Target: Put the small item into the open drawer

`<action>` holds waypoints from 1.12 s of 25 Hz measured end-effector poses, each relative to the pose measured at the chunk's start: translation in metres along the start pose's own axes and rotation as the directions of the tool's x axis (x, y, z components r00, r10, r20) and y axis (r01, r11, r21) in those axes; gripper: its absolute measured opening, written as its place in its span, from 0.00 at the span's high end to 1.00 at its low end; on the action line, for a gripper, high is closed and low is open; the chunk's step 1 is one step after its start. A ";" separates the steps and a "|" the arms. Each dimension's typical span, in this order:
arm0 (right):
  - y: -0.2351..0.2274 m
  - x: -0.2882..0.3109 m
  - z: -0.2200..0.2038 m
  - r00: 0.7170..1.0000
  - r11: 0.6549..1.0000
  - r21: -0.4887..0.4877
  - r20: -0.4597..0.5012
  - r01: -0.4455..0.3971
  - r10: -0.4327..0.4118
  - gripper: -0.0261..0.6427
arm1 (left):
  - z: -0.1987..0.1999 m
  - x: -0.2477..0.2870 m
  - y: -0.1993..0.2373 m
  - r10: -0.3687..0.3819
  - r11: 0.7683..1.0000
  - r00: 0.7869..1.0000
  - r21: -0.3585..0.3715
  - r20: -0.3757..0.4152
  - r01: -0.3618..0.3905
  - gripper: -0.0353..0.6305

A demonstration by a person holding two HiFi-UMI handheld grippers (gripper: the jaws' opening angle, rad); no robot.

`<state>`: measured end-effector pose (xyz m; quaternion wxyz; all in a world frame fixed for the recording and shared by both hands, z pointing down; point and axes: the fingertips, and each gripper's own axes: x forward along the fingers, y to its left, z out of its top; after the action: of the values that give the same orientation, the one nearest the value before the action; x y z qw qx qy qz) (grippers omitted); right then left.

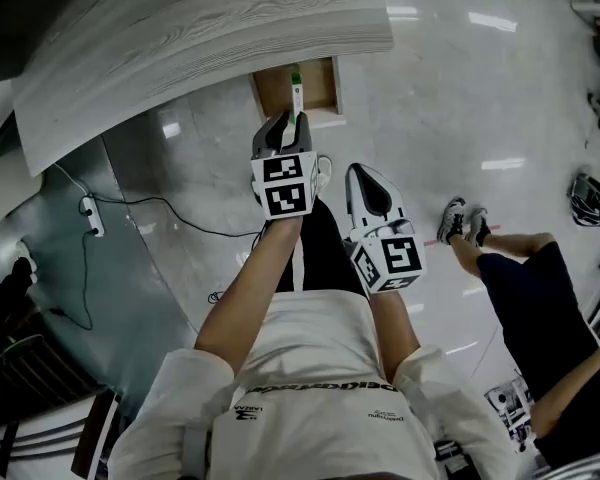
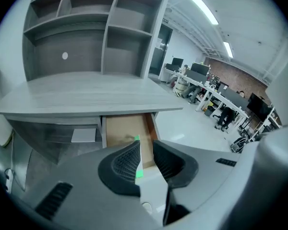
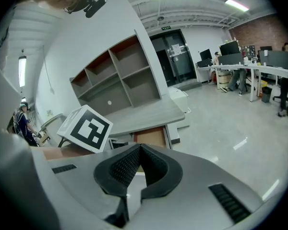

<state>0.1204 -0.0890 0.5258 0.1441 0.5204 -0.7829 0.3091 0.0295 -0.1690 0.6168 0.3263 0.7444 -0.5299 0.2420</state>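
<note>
A stick (image 1: 296, 98) is flanked by parted left tongs (image 2: 145, 146), right tongs (image 3: 140, 146) closed empty; the drawer (image 1: 322, 86) is overhung by a desk (image 1: 200, 38) at twelve o'clock.

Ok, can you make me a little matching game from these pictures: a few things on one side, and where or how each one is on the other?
Things
1. drawer
2. stick
3. right gripper
4. desk top

Place or state
A. pale grey wood grain
B. fingers together, nothing in them
C. between the fingers of the left gripper
D. pulled open, brown inside

Pairs: 1-D, 2-C, 3-B, 4-A
</note>
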 end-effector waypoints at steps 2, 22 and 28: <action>0.006 -0.006 0.011 1.000 1.000 -0.003 0.016 0.006 -0.006 0.92 | 0.007 -0.016 -0.003 -0.016 1.000 1.000 0.017 -0.001 0.016 0.82; 0.078 -0.063 0.122 0.987 0.994 -0.107 0.160 0.003 0.014 0.92 | 0.099 -0.163 -0.023 -0.176 0.976 0.969 0.158 0.173 0.149 0.92; 0.107 -0.082 0.143 0.980 0.989 -0.146 0.194 -0.016 0.045 0.92 | 0.113 -0.207 -0.028 -0.223 0.963 0.949 0.203 0.222 0.179 0.92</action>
<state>0.0718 -0.0918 0.3354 0.0985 0.5246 -0.8213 0.2013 -0.0087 -0.1153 0.3885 0.2134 0.8450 -0.4629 0.1614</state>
